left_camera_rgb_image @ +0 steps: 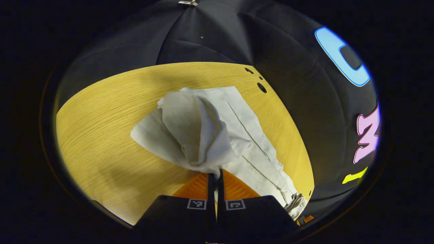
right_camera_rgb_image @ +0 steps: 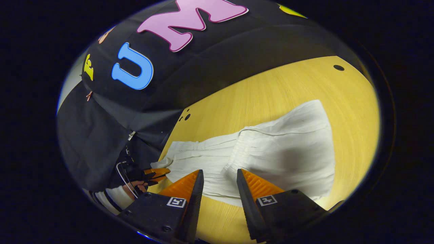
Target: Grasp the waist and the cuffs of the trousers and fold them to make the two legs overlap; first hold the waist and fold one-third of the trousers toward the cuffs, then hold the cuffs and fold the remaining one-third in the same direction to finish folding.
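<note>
White trousers (right_camera_rgb_image: 281, 152) lie across the wooden table (right_camera_rgb_image: 271, 91), with one part folded over onto the rest. In the left gripper view the trousers (left_camera_rgb_image: 217, 118) rise in a bunched peak from the table (left_camera_rgb_image: 101, 128) to my left gripper (left_camera_rgb_image: 215, 175), which is shut on a pinch of the cloth at one end. In the right gripper view that left gripper (right_camera_rgb_image: 157, 173) shows at the far left, held by a hand, clamping the trousers' narrow end. My right gripper (right_camera_rgb_image: 219, 173) hovers open over the near edge of the trousers, with nothing between its fingers.
Small round holes (left_camera_rgb_image: 261, 87) mark a table corner close to the black cloth wall (left_camera_rgb_image: 305, 101). Another hole (right_camera_rgb_image: 338, 67) sits far right. The table edge runs just beyond the held end. A striped sleeve (right_camera_rgb_image: 113, 198) is at the lower left.
</note>
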A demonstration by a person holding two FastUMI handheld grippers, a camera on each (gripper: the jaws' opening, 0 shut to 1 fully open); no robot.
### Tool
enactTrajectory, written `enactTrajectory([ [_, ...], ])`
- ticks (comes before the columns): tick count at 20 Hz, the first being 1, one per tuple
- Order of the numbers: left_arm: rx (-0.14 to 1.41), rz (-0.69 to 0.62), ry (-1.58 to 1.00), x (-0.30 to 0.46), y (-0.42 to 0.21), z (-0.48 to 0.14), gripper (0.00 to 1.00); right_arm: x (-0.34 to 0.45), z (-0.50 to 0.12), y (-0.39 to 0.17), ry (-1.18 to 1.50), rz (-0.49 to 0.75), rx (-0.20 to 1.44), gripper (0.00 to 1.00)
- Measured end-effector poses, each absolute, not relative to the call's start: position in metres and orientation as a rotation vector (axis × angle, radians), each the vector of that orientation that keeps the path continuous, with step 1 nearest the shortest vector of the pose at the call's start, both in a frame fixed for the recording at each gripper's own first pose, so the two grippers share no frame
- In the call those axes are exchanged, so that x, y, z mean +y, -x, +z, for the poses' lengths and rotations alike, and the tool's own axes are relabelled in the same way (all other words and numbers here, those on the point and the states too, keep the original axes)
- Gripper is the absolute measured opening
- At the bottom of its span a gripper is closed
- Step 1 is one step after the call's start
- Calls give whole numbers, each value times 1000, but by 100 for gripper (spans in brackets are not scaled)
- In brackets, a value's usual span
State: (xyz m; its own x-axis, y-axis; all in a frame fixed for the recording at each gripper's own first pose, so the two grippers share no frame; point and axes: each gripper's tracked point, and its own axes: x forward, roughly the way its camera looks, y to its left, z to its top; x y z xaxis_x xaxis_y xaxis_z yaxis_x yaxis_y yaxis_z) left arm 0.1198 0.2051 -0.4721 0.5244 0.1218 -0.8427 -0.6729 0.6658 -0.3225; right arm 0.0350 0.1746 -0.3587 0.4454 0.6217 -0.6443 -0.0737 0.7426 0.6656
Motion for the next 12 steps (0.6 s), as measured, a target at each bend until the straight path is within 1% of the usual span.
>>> enactTrajectory([
  [3,864,537,721,205,-122,-464,6,132,-354,-28,-634,396,1016,61],
  [5,812,518,714,201,-129,-448,6,106,-353,-19,-645,348,1008,61],
  [7,771,473,685,196,-139,-428,6,86,-348,-16,-662,304,995,61],
  [12,680,332,606,152,-180,-389,6,57,-338,-12,-702,222,968,61],
])
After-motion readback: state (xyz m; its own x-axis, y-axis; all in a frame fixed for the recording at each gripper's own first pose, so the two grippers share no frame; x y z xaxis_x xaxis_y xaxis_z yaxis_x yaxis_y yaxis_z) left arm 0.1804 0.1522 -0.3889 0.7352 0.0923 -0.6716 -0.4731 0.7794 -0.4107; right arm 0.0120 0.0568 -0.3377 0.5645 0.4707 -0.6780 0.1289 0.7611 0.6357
